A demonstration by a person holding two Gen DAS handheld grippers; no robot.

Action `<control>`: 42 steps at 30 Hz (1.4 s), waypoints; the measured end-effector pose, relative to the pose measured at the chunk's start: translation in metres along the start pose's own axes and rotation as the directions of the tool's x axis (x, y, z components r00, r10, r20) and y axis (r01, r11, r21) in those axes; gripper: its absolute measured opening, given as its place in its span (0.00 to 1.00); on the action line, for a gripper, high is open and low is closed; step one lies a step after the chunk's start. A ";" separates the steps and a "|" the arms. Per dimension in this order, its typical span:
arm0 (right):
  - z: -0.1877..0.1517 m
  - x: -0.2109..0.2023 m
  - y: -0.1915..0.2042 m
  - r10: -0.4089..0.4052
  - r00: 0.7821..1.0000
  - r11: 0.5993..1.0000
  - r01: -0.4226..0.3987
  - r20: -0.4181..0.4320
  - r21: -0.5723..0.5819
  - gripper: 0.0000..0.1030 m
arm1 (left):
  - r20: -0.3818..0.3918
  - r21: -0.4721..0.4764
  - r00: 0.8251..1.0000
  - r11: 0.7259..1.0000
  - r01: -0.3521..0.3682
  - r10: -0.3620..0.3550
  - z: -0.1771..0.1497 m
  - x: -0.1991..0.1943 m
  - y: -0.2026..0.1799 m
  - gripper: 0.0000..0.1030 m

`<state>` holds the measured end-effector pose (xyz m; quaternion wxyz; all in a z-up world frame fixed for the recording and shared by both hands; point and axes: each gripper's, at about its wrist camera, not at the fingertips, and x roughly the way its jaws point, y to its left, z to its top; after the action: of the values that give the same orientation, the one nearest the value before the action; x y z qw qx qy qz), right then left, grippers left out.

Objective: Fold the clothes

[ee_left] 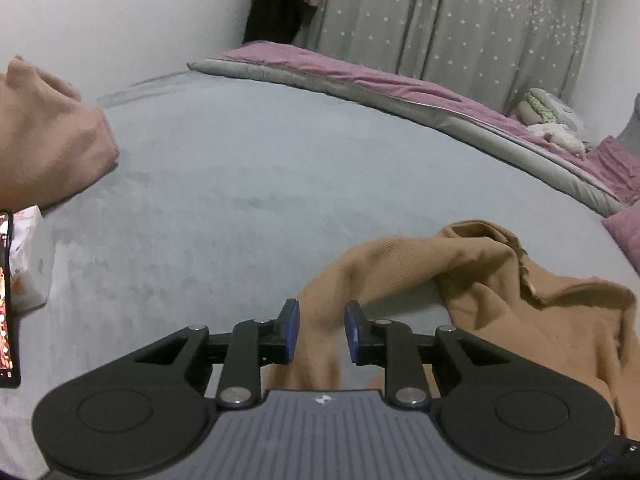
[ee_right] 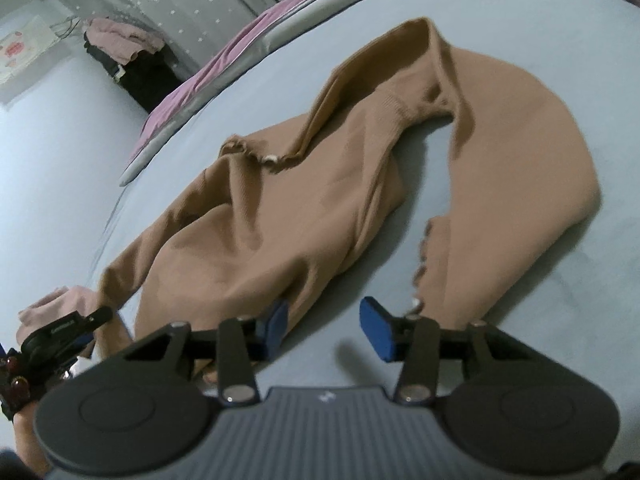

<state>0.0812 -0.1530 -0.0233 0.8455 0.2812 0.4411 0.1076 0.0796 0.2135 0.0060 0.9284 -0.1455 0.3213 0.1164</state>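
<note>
A tan ribbed knit garment (ee_right: 280,208) lies crumpled and unfolded on a bed covered with a pale grey-blue sheet (ee_left: 240,184), with a pink-and-grey quilt (ee_left: 360,80) along the far edge and a star-print curtain (ee_left: 460,20) behind. The left hand-held gripper (ee_left: 322,330) stands partly open, its blue pads (ee_left: 291,330) on either side of a long strip of the garment, apparently a sleeve; a gap shows at each pad, so the cloth lies between the jaws but is not pinched. The right hand-held gripper (ee_right: 324,330) is wider apart, with its left pad (ee_right: 276,324) at or just over the edge of the garment's body and its right pad beside a frilled hem edge (ee_right: 424,248); bare sheet shows between the jaws and nothing is held. A second tan cloth (ee_left: 48,132) lies bunched at the left edge of the left wrist view, near a phone (ee_left: 6,300) and a white packet (ee_left: 30,260). The step in hand appears to be the first grasp, before the garment is spread flat. The next move seems to call for each hand-held gripper to close on a separate edge of the garment, then to draw the cloth taut and flat on the bed; taking more than one layer is the likely fault.
</note>
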 end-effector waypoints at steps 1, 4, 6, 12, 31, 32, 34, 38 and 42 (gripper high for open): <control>-0.001 0.002 0.002 0.007 1.000 1.000 -0.007 -0.008 0.001 0.42 | -0.006 -0.005 1.000 1.000 0.008 -0.009 0.000 -0.002 0.003 0.26; -0.006 0.009 0.007 0.029 0.999 1.000 -0.029 -0.040 0.007 0.42 | -0.037 -0.024 0.998 0.999 0.048 -0.049 -0.001 -0.004 0.009 0.27; -0.009 0.014 0.011 0.039 0.998 0.999 -0.038 -0.058 0.005 0.42 | -0.076 -0.024 0.993 0.995 0.093 -0.095 -0.005 -0.001 0.011 0.27; -0.023 0.036 0.030 0.046 0.993 0.998 -0.050 -0.107 -0.029 0.39 | -0.178 -0.033 0.963 0.979 0.200 -0.203 -0.021 0.009 0.009 0.27; -0.042 0.069 0.045 0.182 0.976 0.980 -0.189 -0.119 -0.055 0.10 | -0.239 -0.023 0.945 0.974 0.226 -0.225 -0.031 0.019 0.013 0.32; -0.042 0.066 0.045 0.180 0.976 0.980 -0.189 -0.121 -0.062 0.10 | -0.239 -0.018 0.945 0.974 0.226 -0.224 -0.032 0.018 0.013 0.33; -0.042 0.059 0.047 0.169 0.978 0.980 -0.181 -0.125 -0.087 0.09 | -0.239 -0.007 0.945 0.974 0.228 -0.223 -0.032 0.017 0.011 0.34; -0.044 0.044 0.047 0.149 0.980 0.977 -0.167 -0.133 -0.129 0.09 | -0.242 0.018 0.945 0.973 0.231 -0.220 -0.034 0.014 0.008 0.38; -0.044 0.028 0.039 0.130 0.981 0.977 -0.152 -0.147 -0.149 0.09 | -0.247 0.045 0.946 0.972 0.229 -0.211 -0.036 0.012 0.005 0.39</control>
<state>0.0647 -0.0921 -0.0407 0.8233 0.2352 0.4666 0.2215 0.0674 0.2073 -0.0294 0.8946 -0.1595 0.4171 -0.0183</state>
